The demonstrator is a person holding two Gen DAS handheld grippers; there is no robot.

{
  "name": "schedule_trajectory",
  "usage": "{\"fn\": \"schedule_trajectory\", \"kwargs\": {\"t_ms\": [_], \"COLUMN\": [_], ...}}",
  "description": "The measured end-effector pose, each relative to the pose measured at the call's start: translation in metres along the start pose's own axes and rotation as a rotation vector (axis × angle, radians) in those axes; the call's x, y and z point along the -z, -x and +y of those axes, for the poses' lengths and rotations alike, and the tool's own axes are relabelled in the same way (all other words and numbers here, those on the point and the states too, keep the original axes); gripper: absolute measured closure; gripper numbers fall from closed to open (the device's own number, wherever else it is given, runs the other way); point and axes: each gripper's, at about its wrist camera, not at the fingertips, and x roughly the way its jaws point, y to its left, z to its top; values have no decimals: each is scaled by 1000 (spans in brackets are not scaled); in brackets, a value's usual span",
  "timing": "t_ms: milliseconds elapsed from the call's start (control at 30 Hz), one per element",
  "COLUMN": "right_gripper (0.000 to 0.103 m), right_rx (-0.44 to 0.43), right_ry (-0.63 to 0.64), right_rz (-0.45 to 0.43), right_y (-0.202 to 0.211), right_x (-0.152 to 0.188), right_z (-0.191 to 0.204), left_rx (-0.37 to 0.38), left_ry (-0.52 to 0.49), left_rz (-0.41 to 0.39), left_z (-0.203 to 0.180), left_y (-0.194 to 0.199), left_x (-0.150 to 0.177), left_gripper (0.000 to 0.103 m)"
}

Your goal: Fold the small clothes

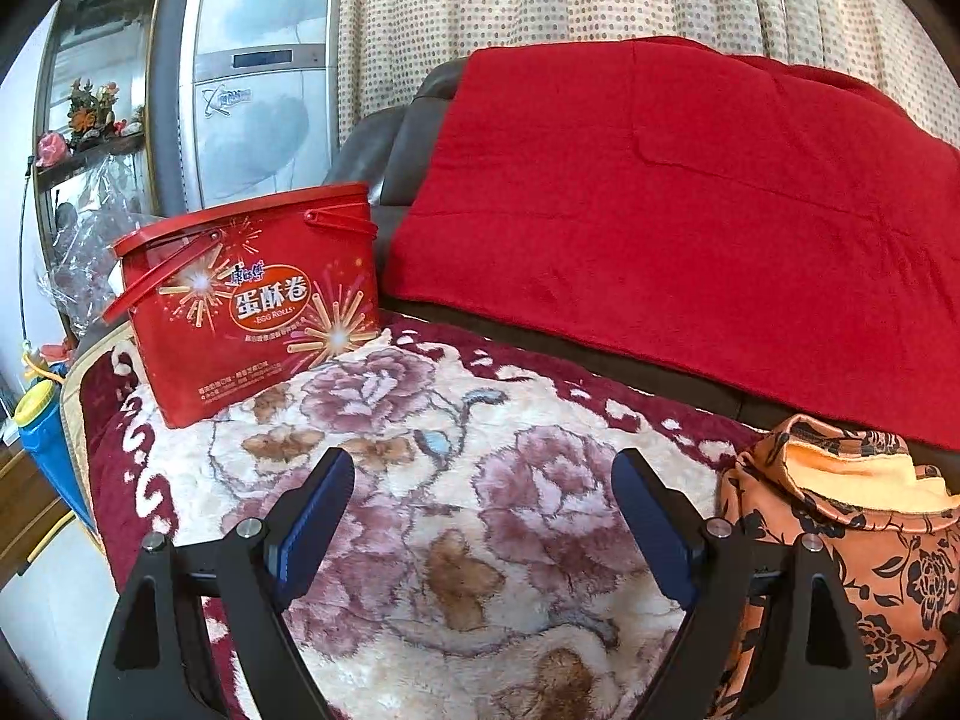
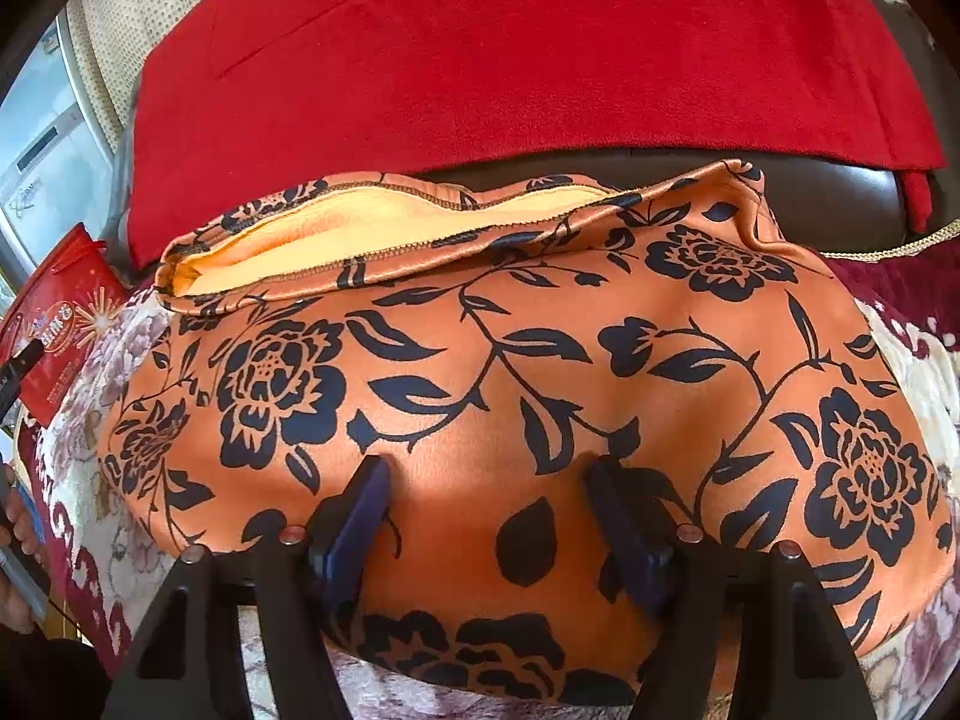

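Note:
An orange garment (image 2: 540, 360) with a black flower print lies folded on a floral plush blanket (image 2: 84, 480); its pale orange lining shows at the open far hem. My right gripper (image 2: 489, 468) points down onto its near part, and both blue pads dent the cloth, which bulges between them. In the left wrist view the same garment (image 1: 840, 540) sits at the lower right. My left gripper (image 1: 480, 468) hovers open over the blanket (image 1: 420, 420), to the left of the garment, with nothing between its fingers.
A red egg-roll tin (image 1: 252, 300) with handles stands on the blanket at the left. A red throw (image 1: 690, 210) covers the dark leather sofa back (image 1: 408, 138) behind. A blue bottle (image 1: 42, 444) and clear plastic wrap (image 1: 90, 252) lie past the left edge. A hand (image 2: 18, 540) shows at the left border.

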Motion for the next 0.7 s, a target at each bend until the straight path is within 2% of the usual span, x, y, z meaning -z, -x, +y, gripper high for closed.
{"fn": "schedule_trajectory", "kwargs": {"t_ms": [433, 533, 700], "right_gripper": [30, 30, 30], "right_rx": [-3, -7, -41], "right_ry": [4, 7, -10], "right_rz": [0, 8, 10], "right_y": [0, 2, 17], "right_x": [0, 0, 2], "right_z": [-1, -1, -8], "left_rx": [-13, 32, 217], "left_ry": [-2, -11, -117], "left_rz": [-4, 21, 147], "left_z": [0, -10, -54], "left_y": [-1, -2, -5], "left_x": [0, 2, 21], "left_gripper": [14, 14, 14]}}
